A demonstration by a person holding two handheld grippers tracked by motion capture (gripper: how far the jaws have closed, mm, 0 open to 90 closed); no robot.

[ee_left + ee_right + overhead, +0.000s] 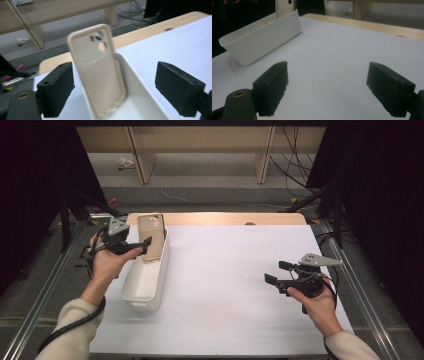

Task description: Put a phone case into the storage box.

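Right gripper (278, 275): nearest the person, held low over the bare white table surface (240, 285) — jaws spread wide, nothing between them, well apart from the bin.
Bin: a long white plastic bin (146, 280) with rounded corners on the left part of the table; its near stretch looks bare inside.
Left gripper (145, 245): at the bin's far end, jaws wide apart — in the left gripper view the pads (56, 87) stand clear on either side of the case, pressing on nothing.
Task's thing: a beige soft-plastic phone case (98, 72) with a camera cut-out, standing tilted in the bin's far end, its lower edge inside and its back leaning on the bin's wall.
Step in hand: by my reading, the release — case placed, grip let go.
Next move: draw the left gripper back without brushing the leaning case.
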